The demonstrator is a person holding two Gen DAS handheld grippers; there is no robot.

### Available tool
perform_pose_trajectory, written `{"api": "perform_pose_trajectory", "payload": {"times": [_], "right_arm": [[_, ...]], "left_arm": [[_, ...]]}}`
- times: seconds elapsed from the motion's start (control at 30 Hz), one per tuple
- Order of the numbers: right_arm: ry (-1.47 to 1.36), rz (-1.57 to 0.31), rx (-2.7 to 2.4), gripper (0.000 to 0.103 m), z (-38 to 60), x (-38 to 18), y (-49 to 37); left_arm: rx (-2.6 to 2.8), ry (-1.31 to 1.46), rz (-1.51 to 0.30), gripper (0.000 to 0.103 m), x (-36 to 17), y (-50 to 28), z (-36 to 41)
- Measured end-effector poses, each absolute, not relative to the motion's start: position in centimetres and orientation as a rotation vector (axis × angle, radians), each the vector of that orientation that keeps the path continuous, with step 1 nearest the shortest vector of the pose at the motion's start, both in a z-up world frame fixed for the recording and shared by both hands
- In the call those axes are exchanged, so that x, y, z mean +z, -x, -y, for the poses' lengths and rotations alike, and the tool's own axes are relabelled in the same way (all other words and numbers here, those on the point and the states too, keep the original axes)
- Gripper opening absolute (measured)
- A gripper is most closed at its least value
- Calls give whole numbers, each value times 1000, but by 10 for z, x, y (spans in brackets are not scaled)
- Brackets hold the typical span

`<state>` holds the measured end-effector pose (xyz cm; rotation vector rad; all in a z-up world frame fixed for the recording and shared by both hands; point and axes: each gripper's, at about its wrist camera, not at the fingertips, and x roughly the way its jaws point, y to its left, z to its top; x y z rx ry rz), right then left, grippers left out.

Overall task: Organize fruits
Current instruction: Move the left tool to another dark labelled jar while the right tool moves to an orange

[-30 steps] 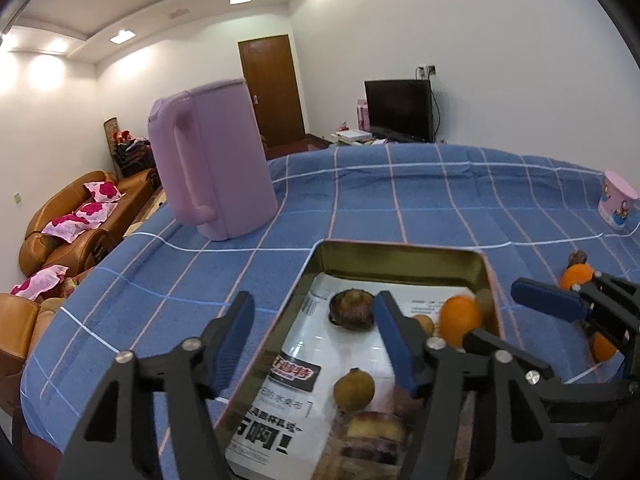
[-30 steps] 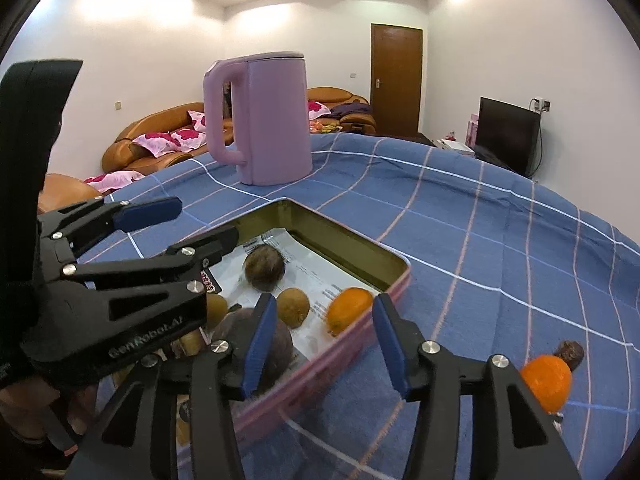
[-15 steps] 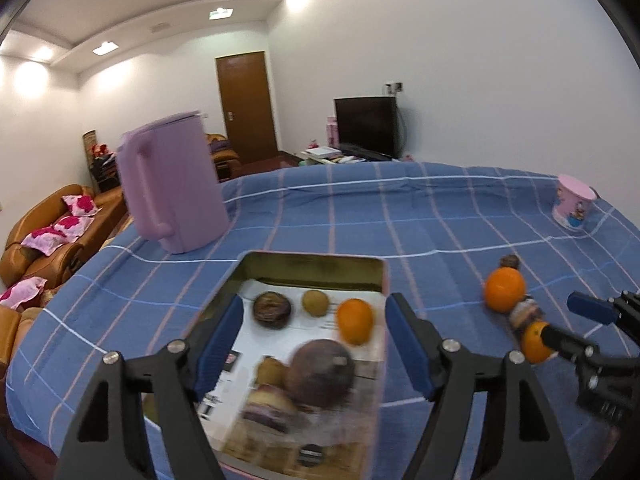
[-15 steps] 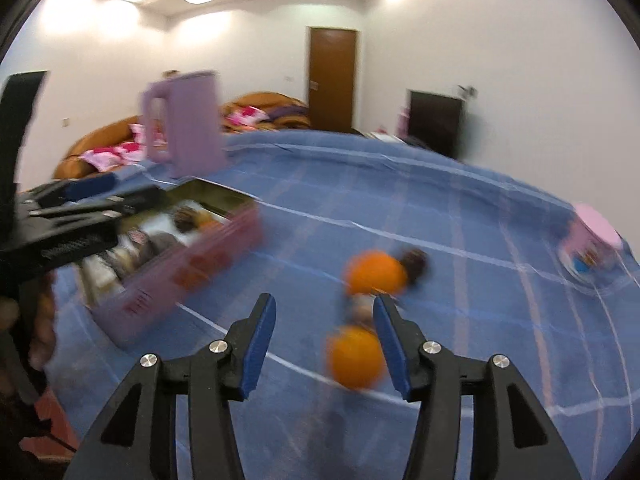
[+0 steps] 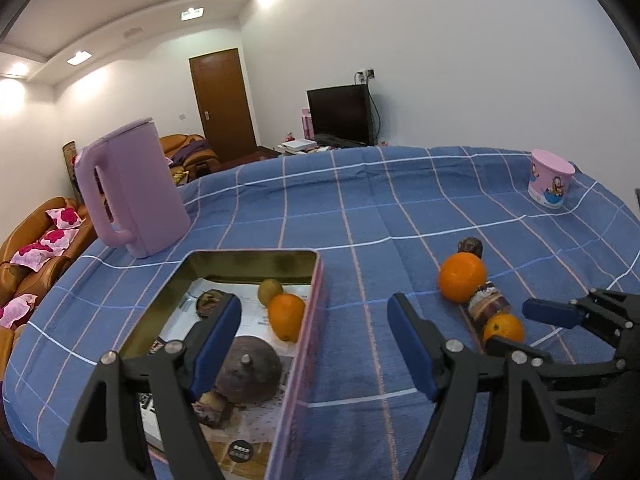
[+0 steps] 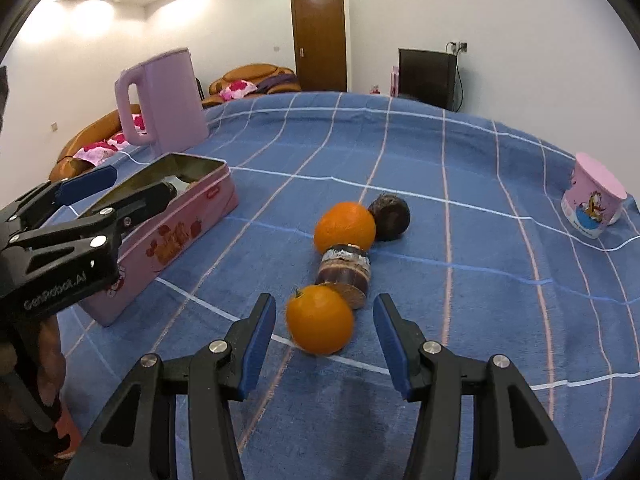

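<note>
Blue checked cloth (image 6: 460, 184) covers the whole table, with a white-walled living room seen behind it. At the far left a lilac kettle (image 6: 162, 100) is stood upright, and just in front of it a pink tin (image 6: 172, 236) is set open; inside it an orange (image 5: 286, 316), a dark round fruit (image 5: 250, 368) and other small pieces are already laid on printed paper. Over the tin's near end the left gripper (image 5: 314, 344) is held, its jaws opening, with nothing clasped between them.

Further right, well apart from the tin, four pieces are lined up touching one another on the cloth: a dark round fruit (image 6: 390, 216) farthest, a large orange (image 6: 344, 226), a brown cut piece (image 6: 346, 270), and a nearer orange (image 6: 320, 318). The right gripper (image 6: 324, 344) is held low with its pads spread either side of that nearest orange, not yet pressed on it. A pink cup (image 6: 594, 200) is left near the right edge.

The step in hand is judged to be the pick-up of the nearest orange. A short advance and a closing of the jaws are called for next, then a carry leftward to the tin.
</note>
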<state>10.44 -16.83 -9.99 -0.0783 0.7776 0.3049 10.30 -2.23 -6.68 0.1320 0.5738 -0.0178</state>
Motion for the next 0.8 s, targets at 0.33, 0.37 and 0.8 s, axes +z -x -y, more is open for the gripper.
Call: {"api": "perform_pose_trajectory", "payload": {"times": [0.33,0.37,0.8], "right_arm": [[20,-781,318,38,186,-99,-100],[24,-770,303,38,190,-98,-98],[42,-702,71,38,250,-88,-103]], "left_arm": [[-78,-130,-606,78,-71,-108,45],[-88,-130,-610,78,-71,-108,49],[-202,-102,-694,78,-87,-125,109]]}}
